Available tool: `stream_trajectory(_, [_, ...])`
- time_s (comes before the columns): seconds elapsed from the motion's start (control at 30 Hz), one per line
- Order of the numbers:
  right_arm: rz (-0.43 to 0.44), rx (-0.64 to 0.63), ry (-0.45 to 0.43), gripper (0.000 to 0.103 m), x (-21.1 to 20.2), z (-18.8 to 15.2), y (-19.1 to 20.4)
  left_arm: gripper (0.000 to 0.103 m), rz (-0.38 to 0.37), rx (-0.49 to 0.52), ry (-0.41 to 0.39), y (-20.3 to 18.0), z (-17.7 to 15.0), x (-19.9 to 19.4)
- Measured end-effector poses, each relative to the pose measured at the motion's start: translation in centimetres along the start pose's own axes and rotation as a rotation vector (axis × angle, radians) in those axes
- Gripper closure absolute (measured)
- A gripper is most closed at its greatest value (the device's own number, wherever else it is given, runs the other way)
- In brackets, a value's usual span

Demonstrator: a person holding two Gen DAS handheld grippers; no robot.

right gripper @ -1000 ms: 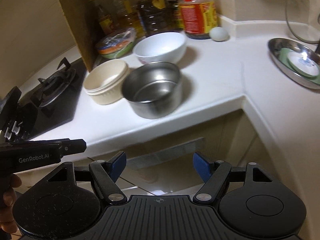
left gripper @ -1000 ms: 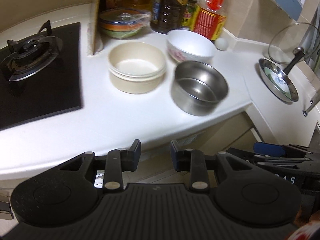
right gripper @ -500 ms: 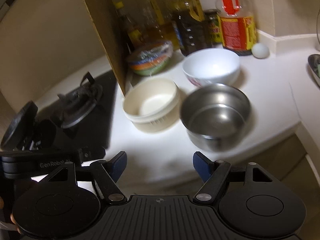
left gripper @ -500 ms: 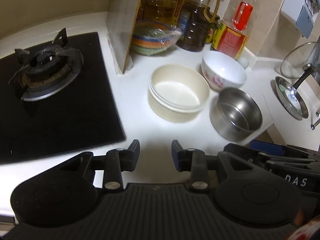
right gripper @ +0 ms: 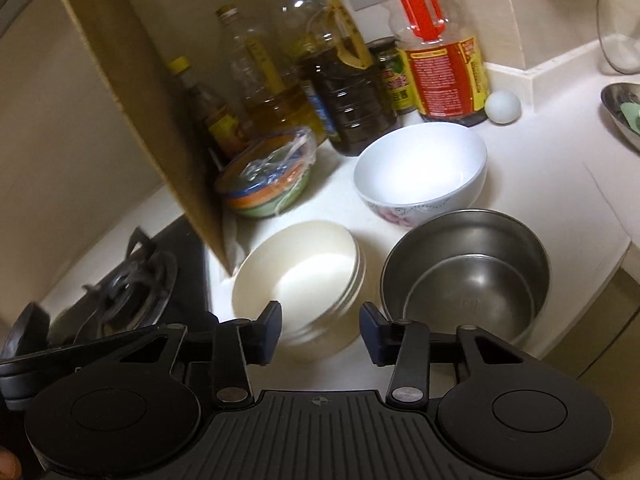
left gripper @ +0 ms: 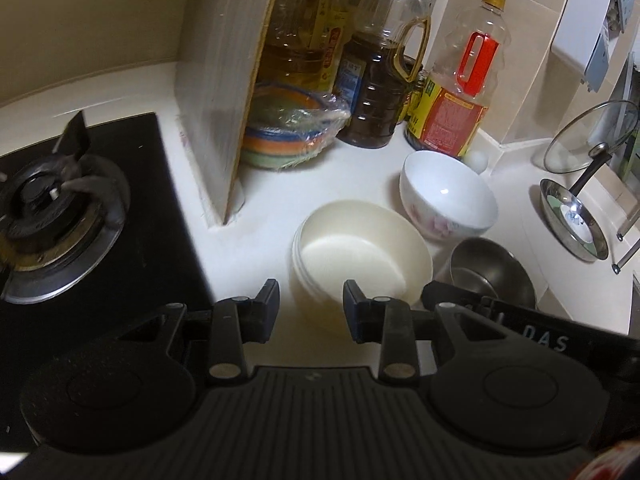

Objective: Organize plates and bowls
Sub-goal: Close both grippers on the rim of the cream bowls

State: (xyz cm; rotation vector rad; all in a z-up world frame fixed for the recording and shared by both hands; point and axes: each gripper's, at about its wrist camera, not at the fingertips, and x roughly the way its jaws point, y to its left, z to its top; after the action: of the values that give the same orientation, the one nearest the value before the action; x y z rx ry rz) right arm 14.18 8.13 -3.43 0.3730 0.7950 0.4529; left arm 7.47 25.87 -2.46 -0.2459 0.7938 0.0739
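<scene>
White letters "DAS" show on the right gripper's black body at the right edge of the left view. Near the counter's front edge, the cream stacked bowls (right gripper: pixel 300 280) sit left of the steel bowl (right gripper: pixel 466 276), the white floral bowl (right gripper: pixel 420 172) behind. Left gripper (left gripper: pixel 311 308) hangs partly apart, empty; right gripper (right gripper: pixel 320 330) is closing on nothing.

From my right wrist view, the right gripper (right gripper: pixel 320 320) is closing with nothing pinched, hovering just near of the cream bowl (right gripper: pixel 298 276). Right of that sits the steel bowl (right gripper: pixel 466 276), the white bowl (right gripper: pixel 420 168) behind both. Oil bottles (right gripper: pixel 344 80) line the far wall.
</scene>
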Motion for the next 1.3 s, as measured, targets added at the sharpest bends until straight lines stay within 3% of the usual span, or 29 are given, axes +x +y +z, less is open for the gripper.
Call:
stream_trajectory(0.47, [-0.112, 0.025, 0.002, 0.070, 3.3, 0.2, 0.4, 0.072, -0.028, 0.004, 0.062, 0.4, 1.2, 4.3])
stream_trajectory(0.73, [-0.131, 0.013, 0.010, 0.075, 3.9, 0.3, 0.5, 0.074, -0.029, 0.008, 0.080, 0.8, 1.4, 5.2])
stream_trajectory(0.87, [-0.136, 0.003, 0.013, 0.080, 4.2, 0.4, 0.5, 0.081, -0.025, 0.016, 0.084, 0.8, 1.3, 5.5])
stream_trajectory(1.3, [-0.114, -0.008, 0.025, 0.081, 3.8, 0.7, 0.7, 0.083, -0.020, 0.020, 0.068, 1.1, 1.2, 4.6])
